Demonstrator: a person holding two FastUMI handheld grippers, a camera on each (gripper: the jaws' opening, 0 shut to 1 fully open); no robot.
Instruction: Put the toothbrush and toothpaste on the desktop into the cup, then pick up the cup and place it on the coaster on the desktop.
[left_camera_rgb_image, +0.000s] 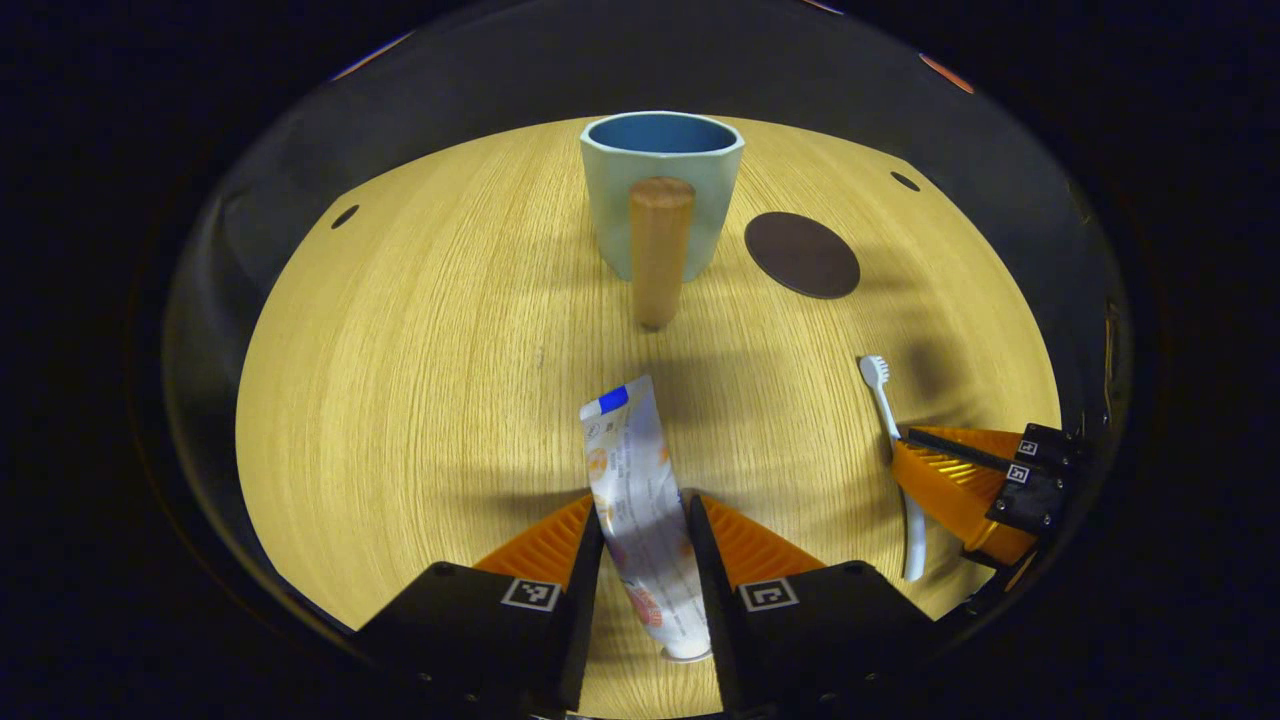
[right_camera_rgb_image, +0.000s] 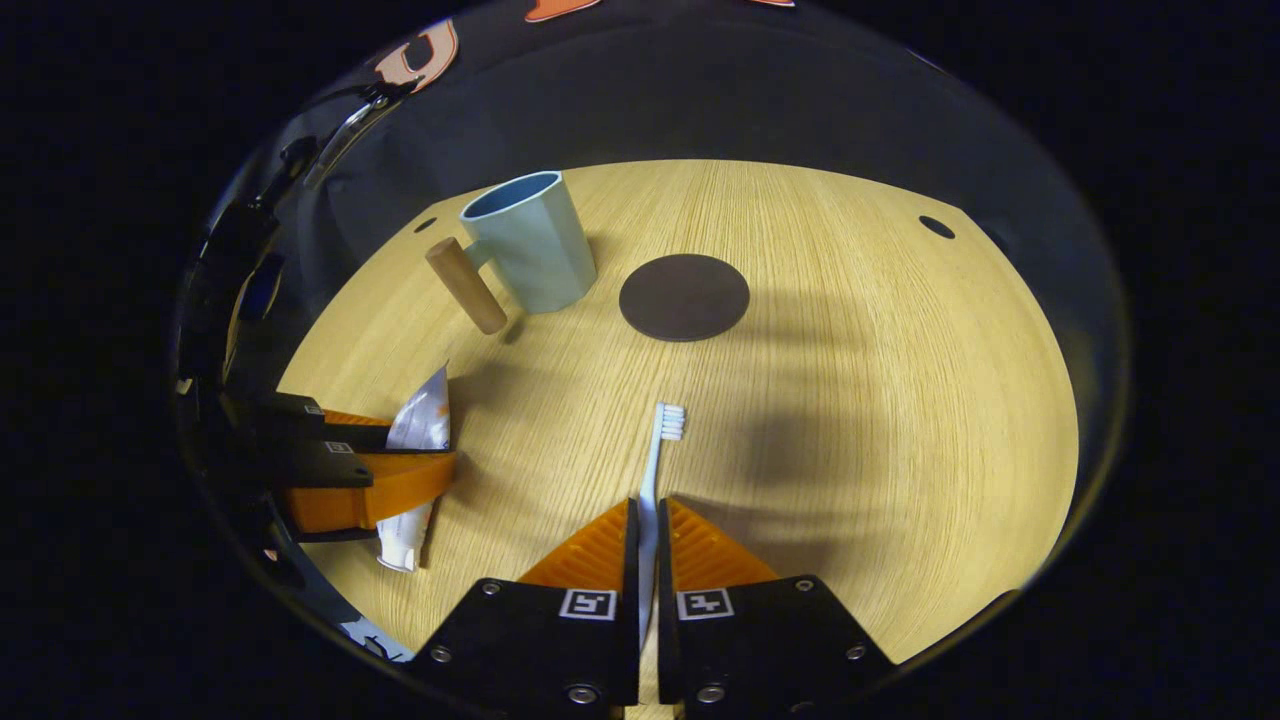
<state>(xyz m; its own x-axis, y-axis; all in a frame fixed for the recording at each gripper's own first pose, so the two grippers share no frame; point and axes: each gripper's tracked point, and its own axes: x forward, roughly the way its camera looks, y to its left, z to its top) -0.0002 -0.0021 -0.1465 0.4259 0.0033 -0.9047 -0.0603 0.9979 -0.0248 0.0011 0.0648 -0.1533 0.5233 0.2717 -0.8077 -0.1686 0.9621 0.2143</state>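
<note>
Left gripper view: left gripper (left_camera_rgb_image: 645, 525) fingers clamped on toothpaste (left_camera_rgb_image: 640, 490), tube lying on table (left_camera_rgb_image: 400, 400) between them, flat end pointing ahead. Cup (left_camera_rgb_image: 660, 190) straight ahead, well apart, upright, nothing seen inside; coaster (left_camera_rgb_image: 802, 254) just beside it. Best lift clear, then tip tube upright over rim.

Right gripper view: right gripper (right_camera_rgb_image: 648, 525) fingers closed on toothbrush (right_camera_rgb_image: 655, 470), bristles ahead of tips. Cup ahead-left; keep grip firm on thin handle.

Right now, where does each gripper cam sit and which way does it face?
Left gripper view: rides the left gripper, facing the pale blue wooden-handled cup; own fingers close on the white toothpaste tube.
Right gripper view: rides the right gripper, facing the round dark coaster; own fingers clamp the white toothbrush.
Shared: light wooden tabletop, cup, coaster, tube, toothbrush, each other's gripper.
</note>
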